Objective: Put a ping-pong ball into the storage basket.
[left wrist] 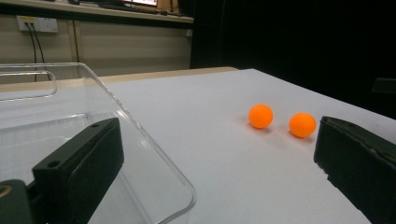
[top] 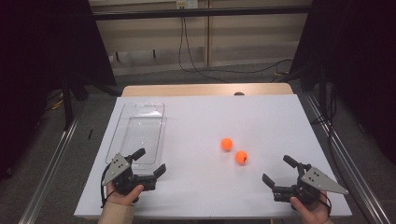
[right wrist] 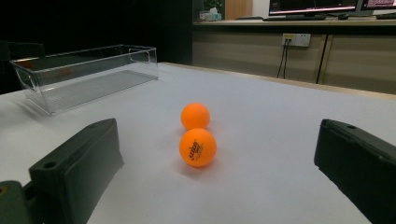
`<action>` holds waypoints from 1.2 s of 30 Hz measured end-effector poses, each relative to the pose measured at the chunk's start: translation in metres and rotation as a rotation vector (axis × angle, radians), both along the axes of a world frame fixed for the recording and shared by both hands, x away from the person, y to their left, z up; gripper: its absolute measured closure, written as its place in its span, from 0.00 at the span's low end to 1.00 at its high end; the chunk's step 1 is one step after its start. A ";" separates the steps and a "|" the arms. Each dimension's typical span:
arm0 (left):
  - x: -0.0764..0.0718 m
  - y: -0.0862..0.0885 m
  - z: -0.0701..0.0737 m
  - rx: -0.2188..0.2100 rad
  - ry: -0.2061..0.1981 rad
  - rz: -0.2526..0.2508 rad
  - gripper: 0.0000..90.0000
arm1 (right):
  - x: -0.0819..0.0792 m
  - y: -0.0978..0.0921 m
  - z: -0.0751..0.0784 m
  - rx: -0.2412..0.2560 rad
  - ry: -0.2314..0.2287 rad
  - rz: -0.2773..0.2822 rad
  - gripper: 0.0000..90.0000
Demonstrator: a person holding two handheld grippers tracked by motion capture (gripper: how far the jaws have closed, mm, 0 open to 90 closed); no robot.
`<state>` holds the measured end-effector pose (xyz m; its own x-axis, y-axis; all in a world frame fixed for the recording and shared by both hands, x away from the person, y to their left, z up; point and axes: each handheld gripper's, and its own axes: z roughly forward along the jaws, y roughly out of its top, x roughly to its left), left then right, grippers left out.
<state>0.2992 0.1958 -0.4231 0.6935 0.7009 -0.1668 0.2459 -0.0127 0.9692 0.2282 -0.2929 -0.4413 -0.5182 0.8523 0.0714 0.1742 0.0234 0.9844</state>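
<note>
The nearer orange ball [right wrist: 197,147] carries a small dark printed logo on its side, facing the right gripper view; the letters are too small to make out for certain. The monitors [right wrist: 322,5] on the far desk glow with lines of text, but none of it is legible from here

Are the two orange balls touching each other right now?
Apart. The high view shows white table between the nearer orange ball and the farther orange ball; the left gripper view shows that gap too.
</note>
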 end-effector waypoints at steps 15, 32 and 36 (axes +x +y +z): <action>0.005 -0.018 0.003 0.005 0.014 -0.024 0.02 | 0.000 0.000 0.000 -0.001 0.003 0.001 0.00; 0.009 -0.038 0.004 0.010 0.035 -0.049 0.02 | 0.000 0.000 -0.001 0.001 0.007 0.005 0.01; 0.010 -0.041 0.005 0.009 0.038 -0.054 0.02 | 0.000 0.000 -0.001 -0.002 0.007 0.006 0.01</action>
